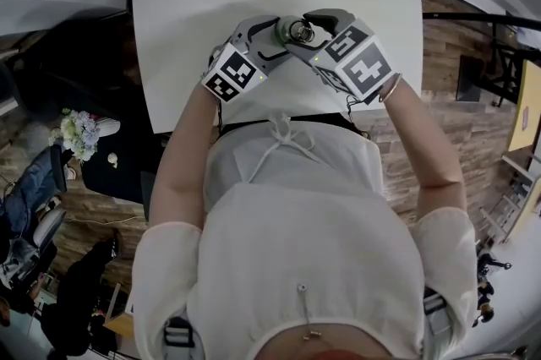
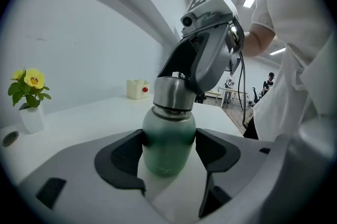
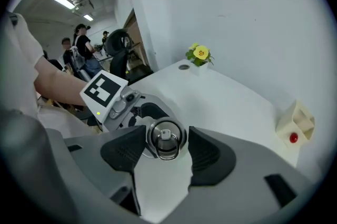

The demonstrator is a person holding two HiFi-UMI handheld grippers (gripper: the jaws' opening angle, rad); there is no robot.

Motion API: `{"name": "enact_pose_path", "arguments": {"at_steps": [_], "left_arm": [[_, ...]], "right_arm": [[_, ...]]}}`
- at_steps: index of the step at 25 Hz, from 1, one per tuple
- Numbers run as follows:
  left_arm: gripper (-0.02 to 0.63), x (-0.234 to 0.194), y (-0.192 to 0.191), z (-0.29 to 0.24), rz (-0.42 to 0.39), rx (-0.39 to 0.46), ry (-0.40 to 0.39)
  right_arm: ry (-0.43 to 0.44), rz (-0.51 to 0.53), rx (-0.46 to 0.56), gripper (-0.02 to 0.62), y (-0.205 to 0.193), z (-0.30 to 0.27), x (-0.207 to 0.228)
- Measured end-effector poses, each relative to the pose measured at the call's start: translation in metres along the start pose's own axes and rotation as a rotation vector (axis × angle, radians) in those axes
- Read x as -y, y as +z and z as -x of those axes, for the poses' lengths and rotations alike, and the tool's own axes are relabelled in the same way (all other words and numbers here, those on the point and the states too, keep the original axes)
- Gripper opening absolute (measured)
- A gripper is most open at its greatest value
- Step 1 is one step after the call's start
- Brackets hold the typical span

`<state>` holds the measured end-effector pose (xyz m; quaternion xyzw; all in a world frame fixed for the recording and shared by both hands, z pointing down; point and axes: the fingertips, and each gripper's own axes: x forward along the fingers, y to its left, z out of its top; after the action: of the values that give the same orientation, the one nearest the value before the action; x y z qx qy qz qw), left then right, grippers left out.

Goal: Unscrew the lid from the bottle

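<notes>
Looking down, I see the white counter (image 1: 211, 54) filling the upper middle of the head view, and both tools meet over it near its lower edge. The left gripper (image 2: 168, 153) comes in from the lower left. Its fingers (image 2: 124, 157) are clenched on the green body of the bottle (image 2: 167, 139), one pad against each side. The bottle stands upright at the centre of the left gripper view; I cannot tell whether its base rests on the counter. The right gripper (image 3: 167, 150) reaches down over it from the right. Its fingers (image 3: 208, 153) flank the steel lid (image 3: 166, 139) but have let go, with a thin gap at the right pad. The lid sits on the bottle's neck, a small ring (image 3: 166, 148) lying on top.
</notes>
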<state>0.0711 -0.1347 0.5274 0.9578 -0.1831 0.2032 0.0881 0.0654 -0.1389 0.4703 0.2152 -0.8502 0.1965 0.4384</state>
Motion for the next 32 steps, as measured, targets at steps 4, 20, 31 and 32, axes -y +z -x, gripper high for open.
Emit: {"name": "enact_pose_path", "arguments": {"at_steps": [4,20,31,32], "left_arm": [[0.331,0.001,-0.001,-0.002,0.008,0.009,-0.007],[0.331,0.000,-0.004,0.000,0.000,0.037,-0.029],[0.331,0.000,-0.003,0.000,0.008,0.047,-0.042],[0.331,0.000,-0.003,0.000,0.006,0.049,-0.042]], "right_arm": [[0.003,0.009,-0.073,0.241,-0.005,-0.004,-0.001],[0.259,0.648,-0.238,0.241,-0.005,-0.008,-0.014],[0.136,0.422,-0.161,0.303,0.000,-0.003,-0.005],[0.128,0.337,-0.140,0.301,0.000,-0.002,-0.003]]}}
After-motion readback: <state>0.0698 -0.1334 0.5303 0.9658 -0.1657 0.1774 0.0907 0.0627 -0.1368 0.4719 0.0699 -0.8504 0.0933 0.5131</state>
